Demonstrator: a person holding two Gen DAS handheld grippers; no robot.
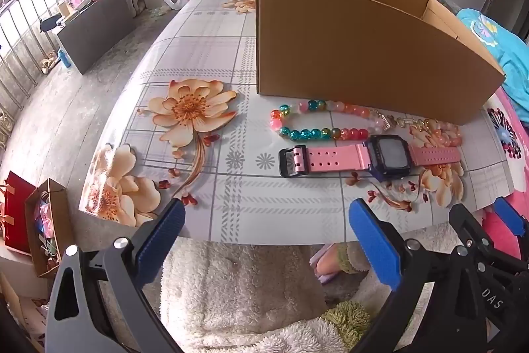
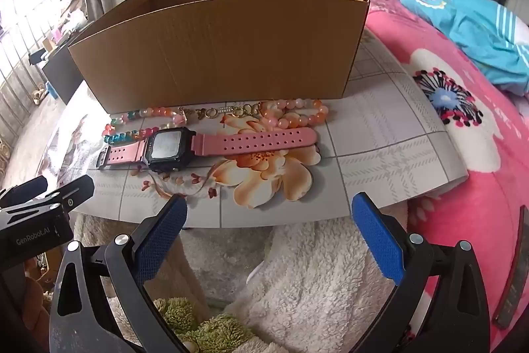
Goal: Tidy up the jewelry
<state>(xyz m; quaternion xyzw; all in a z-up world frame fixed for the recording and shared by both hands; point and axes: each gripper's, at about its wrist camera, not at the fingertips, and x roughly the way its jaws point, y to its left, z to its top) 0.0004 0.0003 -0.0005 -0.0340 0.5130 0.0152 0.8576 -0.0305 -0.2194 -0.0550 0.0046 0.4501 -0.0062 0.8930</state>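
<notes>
worktop [image 1: 205,187]: flowered cloth, carrying a cardboard box and all the jewelry in front of it
cardboard box [image 1: 363,55]: open-topped, standing at the back; its near wall rises just behind the beads
pink watch [image 1: 370,157]: lying flat, strap stretched out, nearest piece to both grippers
multicoloured bead string [image 1: 317,121]: looped between the watch and the box, just beside the watch strap
peach bead bracelet [image 2: 297,114]: at the right end of the row, touching or nearly touching the strap tip
gold chain [image 2: 228,111]: thin, lying between the two bead pieces, close against the box wall
left gripper [image 1: 264,230]: jaws wide apart, nothing between them, hovering off the near worktop edge
right gripper [image 2: 269,230]: jaws wide apart, empty, also short of the edge
risk, crowding: pieces lie so close that closing on the watch may drag beads along
risk, chain: thin and flat, likely to slip from the pads
risk, box wall: tall near side; a low carry could knock it or drop a piece short
</notes>
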